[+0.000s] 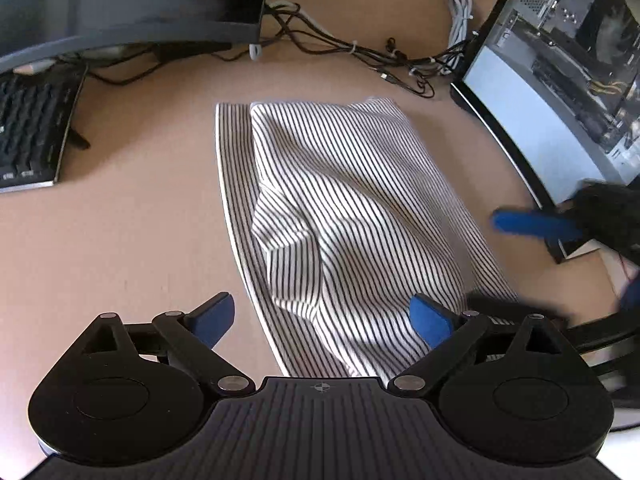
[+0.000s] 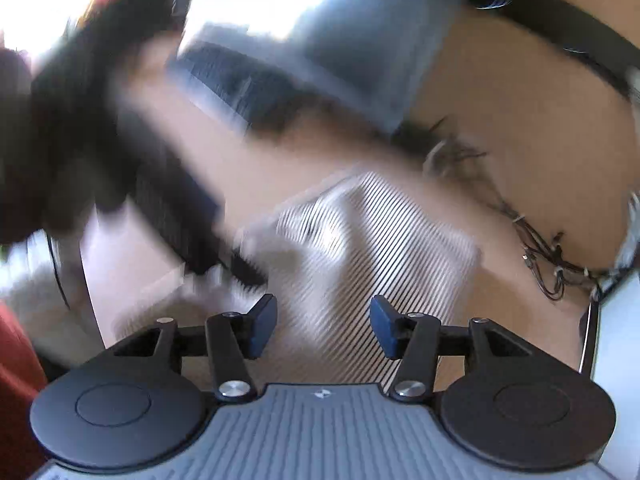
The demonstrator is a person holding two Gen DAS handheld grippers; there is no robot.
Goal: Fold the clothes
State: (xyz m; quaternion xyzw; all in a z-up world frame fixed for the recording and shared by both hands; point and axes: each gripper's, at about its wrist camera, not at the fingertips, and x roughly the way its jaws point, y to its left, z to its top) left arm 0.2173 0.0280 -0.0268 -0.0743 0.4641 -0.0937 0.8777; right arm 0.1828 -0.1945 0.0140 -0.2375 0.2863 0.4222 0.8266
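Note:
A black-and-white striped garment (image 1: 340, 200) lies partly folded on the tan desk (image 1: 120, 240), with a rumpled top layer over a flat under layer. My left gripper (image 1: 322, 306) hangs open over its near edge. One blue finger is off the cloth to the left and the other is above the cloth. A blue finger (image 1: 532, 226) of the right gripper shows at the garment's right side, held by a dark-sleeved hand. The right wrist view is motion-blurred. There my right gripper (image 2: 324, 312) stands partly open above the garment (image 2: 380, 232), with nothing pinched between its pads.
A black keyboard (image 1: 32, 132) and a monitor (image 1: 120, 8) stand at the back left. Tangled cables (image 1: 360, 52) run along the back. An open computer case (image 1: 560, 60) stands at the right. In the right wrist view the dark blurred left gripper (image 2: 172, 208) crosses the left side.

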